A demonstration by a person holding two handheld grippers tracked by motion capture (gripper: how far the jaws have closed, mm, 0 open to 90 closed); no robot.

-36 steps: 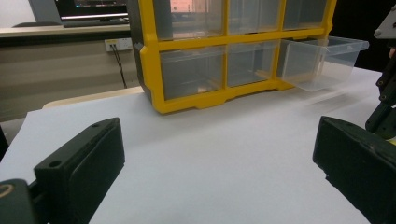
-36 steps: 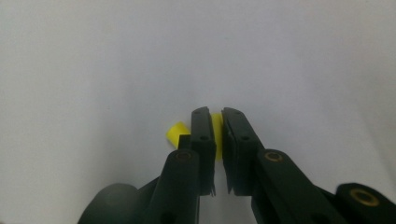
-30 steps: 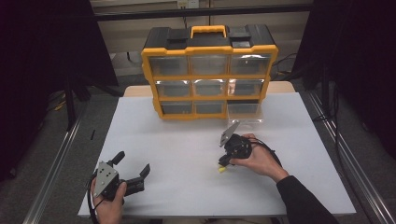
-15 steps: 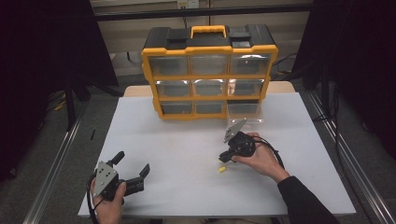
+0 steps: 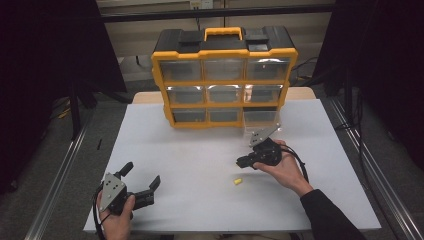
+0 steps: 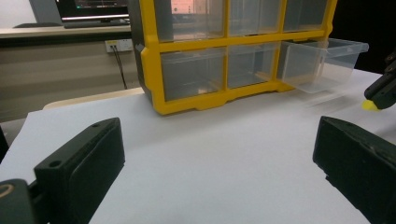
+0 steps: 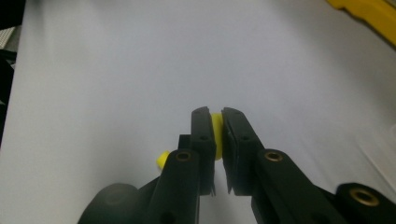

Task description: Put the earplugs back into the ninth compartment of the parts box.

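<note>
My right gripper [image 5: 241, 162] hovers just above the white table at centre right, shut on a small yellow piece [image 7: 216, 125] pinched between its tips. A second small yellow piece [image 5: 238, 181] lies on the table just below it and also peeks out beside the jaw as a yellow piece [image 7: 162, 158] in the right gripper view. My left gripper [image 5: 142, 174] rests at the near left corner, jaws wide open around nothing. The left gripper view looks across bare table between its own jaws and catches the right gripper [image 6: 383, 88] with a yellow tip at the far right.
A yellow and black drawer organizer [image 5: 224, 80] stands at the back of the table. Its bottom right clear drawer [image 5: 261, 121] is pulled out, close behind my right hand. The white table top [image 5: 190, 160] stretches between the two grippers.
My right gripper has lifted slightly and drifted right and away toward the open drawer, still shut on its yellow piece. The loose yellow piece stayed on the table. The left gripper has not moved.
</note>
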